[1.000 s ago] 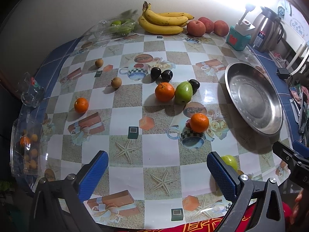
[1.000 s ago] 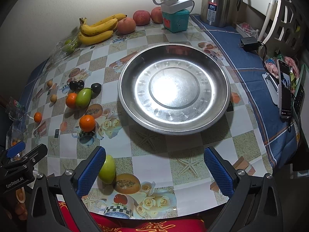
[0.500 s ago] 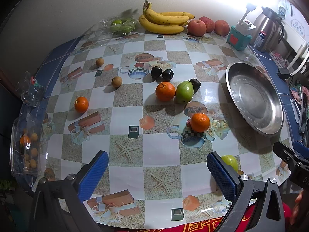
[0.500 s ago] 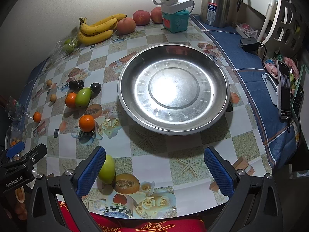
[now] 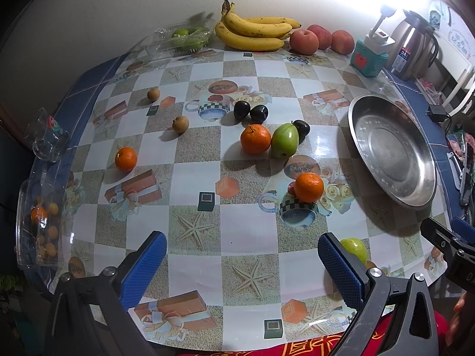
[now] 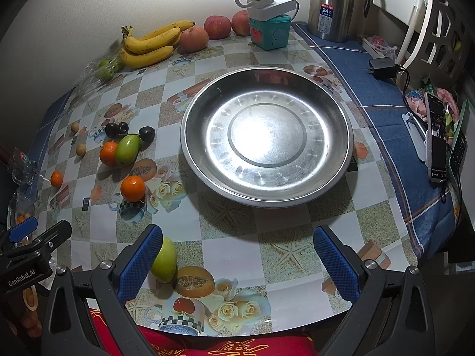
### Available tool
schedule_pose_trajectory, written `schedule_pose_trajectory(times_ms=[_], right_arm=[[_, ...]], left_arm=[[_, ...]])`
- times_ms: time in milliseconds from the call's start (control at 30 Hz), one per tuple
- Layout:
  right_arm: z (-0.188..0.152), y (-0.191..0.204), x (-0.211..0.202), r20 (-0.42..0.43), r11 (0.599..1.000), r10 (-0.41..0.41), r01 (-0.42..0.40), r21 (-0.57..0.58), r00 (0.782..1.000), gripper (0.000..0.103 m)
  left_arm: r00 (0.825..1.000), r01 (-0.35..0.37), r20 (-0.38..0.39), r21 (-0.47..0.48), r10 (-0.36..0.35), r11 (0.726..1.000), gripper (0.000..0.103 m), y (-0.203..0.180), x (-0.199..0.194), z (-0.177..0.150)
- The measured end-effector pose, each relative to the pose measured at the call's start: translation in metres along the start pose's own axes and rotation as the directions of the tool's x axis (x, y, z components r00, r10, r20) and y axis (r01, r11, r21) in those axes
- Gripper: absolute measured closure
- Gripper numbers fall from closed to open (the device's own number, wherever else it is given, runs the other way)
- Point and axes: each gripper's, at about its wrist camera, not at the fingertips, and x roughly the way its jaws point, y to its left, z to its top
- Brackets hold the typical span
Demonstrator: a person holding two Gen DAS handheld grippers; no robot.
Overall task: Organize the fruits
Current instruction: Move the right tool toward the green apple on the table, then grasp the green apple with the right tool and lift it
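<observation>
L grip (image 5: 242, 262) spread, empty | R grip (image 6: 237, 255) spread | green pear (image 6: 164, 259) prob. touching R's left finger

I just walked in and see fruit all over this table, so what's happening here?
A person holds a left gripper and a right gripper above the table's near edge, both open and holding nothing. The steel plate has no fruit in it; oranges, green mangoes, dark plums, bananas and apples lie scattered on the tablecloth.
</observation>
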Motion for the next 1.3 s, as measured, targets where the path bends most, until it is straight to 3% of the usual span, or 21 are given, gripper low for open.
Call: schedule_pose_trajectory(times_ms=[633,767,867,1000,1100,1300], right_arm=[[0.001,0.003,0.002,-0.025,1.000,-0.023,0.022,-0.021,0.999,0.002],[0.002,0.012,0.002,-0.026,0.999,0.008,-0.010,-0.052,1.000,0.002],[0.005,0.023,0.008,-0.057,0.994,0.056,-0.061,-0.090,0.997,0.002],[0.007,0.038,0.027,-0.169,0.983,0.112,-0.133,-0.123,0.979,0.002],[0.007,0.045,0.041,-0.226,0.982,0.113,-0.144,-0.123,0.967,0.002],[0.010,0.053,0.053,-0.263,0.981,0.109,-0.146,-0.126,0.959,0.003]], left_arm=[[0.998,-0.055,-0.020,0.005,0.055,0.998,0.000,-0.007,0.000,0.004],[0.999,-0.043,-0.012,-0.013,0.042,0.999,0.000,-0.009,0.000,0.010],[0.998,-0.035,-0.046,-0.028,0.034,0.999,0.000,-0.012,0.007,0.015],[0.993,-0.044,-0.110,-0.073,0.036,0.996,0.000,-0.008,0.025,0.019],[0.989,-0.063,-0.141,-0.116,0.047,0.991,0.000,-0.003,0.036,0.020],[0.981,-0.069,-0.190,-0.151,0.039,0.986,0.000,-0.005,0.051,0.020]])
